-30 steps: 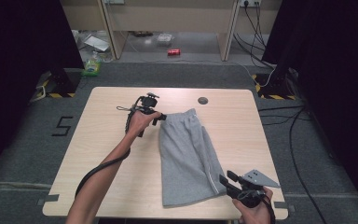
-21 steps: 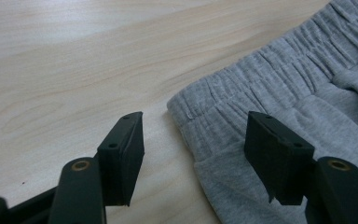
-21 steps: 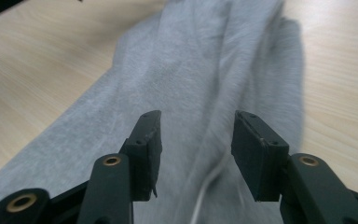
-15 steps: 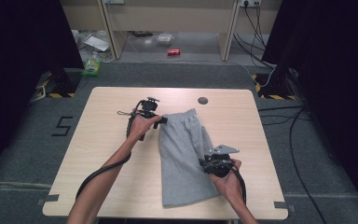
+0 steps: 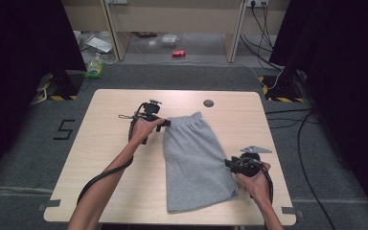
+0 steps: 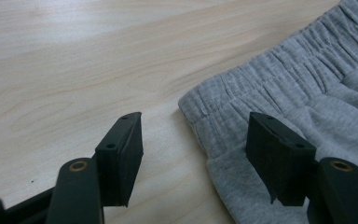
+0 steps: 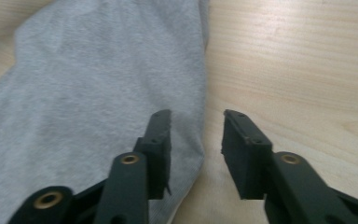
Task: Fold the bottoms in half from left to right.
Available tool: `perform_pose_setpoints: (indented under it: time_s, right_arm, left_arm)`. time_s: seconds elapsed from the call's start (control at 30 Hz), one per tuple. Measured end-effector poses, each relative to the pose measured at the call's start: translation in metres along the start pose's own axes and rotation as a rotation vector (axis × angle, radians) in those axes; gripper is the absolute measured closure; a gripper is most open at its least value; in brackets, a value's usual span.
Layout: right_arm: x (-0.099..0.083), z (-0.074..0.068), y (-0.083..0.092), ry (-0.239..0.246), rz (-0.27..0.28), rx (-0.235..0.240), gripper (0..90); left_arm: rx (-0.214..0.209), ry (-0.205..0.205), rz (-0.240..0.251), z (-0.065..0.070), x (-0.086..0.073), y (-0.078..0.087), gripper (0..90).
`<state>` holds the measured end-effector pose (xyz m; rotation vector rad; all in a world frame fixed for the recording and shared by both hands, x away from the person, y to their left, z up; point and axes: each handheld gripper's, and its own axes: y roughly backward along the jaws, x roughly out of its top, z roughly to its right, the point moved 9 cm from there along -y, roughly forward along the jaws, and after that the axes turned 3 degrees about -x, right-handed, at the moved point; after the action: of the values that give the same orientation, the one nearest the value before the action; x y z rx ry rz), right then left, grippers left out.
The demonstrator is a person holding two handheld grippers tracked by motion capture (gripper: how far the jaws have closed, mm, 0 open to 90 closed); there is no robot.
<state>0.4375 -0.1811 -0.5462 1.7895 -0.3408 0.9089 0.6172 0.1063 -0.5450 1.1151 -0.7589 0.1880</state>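
grey cotton shorts, folded lengthwise, flat on the wooden table, waistband at the far end. judged step: taking hold of both ends for the next fold. left gripper at the waistband's near-left corner, jaws apart and just opened a little wider, corner of the cloth lying between them, not pinched. right gripper at the shorts' right edge near the hem, jaws apart after a quick close and reopen, 1 jaw over the fabric, 1 over bare wood. next: close both on the cloth edges, then lift together.

Table evenly lit, surroundings dark; close views slightly soft.
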Motion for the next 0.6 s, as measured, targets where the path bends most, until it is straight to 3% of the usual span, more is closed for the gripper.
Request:
perform_pose_setpoints:
  time_s: [0.17, 0.3, 0.43, 0.53, 0.6]
  right_arm:
    - [-0.012, -0.012, 0.026, 0.077, -0.006, -0.004, 61.5]
    - [-0.035, -0.020, 0.036, 0.073, -0.030, 0.027, 62.6]
    - [-0.046, -0.034, 0.048, 0.069, -0.003, 0.049, 56.9]
    - [-0.049, -0.039, 0.055, 0.121, -0.003, 0.010, 69.0]
    - [-0.052, -0.035, 0.055, 0.126, -0.012, 0.006, 80.1]
  left_arm:
    - [0.001, 0.001, 0.000, 0.004, 0.000, -0.001, 35.6]
    - [0.012, -0.007, -0.001, 0.004, -0.001, -0.002, 34.6]
    - [0.021, 0.001, -0.002, 0.001, -0.002, -0.002, 34.5]
    - [0.021, 0.004, -0.003, 0.001, -0.003, -0.006, 34.5]
    - [0.023, -0.002, -0.002, 0.002, -0.003, -0.006, 34.7]
